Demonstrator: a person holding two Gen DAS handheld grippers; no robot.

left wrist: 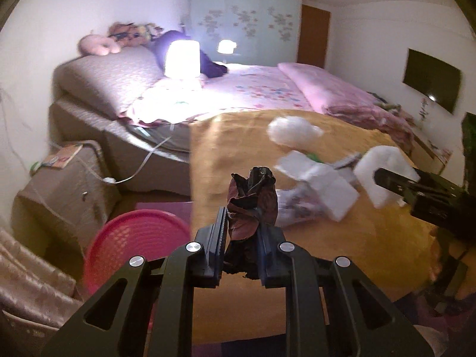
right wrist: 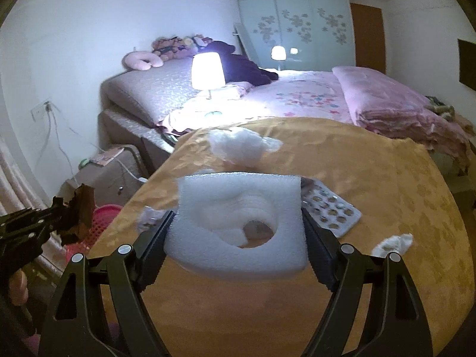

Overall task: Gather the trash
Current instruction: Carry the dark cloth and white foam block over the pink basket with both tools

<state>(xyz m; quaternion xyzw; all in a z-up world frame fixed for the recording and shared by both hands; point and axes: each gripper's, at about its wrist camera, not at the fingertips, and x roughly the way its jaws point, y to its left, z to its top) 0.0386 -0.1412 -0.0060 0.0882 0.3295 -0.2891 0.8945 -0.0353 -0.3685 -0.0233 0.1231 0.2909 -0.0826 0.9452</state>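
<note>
Showing only rightward: blister pack; tissue

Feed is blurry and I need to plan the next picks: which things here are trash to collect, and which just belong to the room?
Job:
brown wrapper in left tool
foam in right tool
white wad
tissue
blister pack
pink basket

Lying about:
lamp
plush toys
pink quilt

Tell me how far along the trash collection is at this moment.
Done: nothing is visibly in the pink basket yet. In hand: the left gripper is shut on a crumpled brown wrapper, and the right gripper clamps a white foam piece. Left on the yellow cloth: a white wad, a blister pack and a tissue.
</note>
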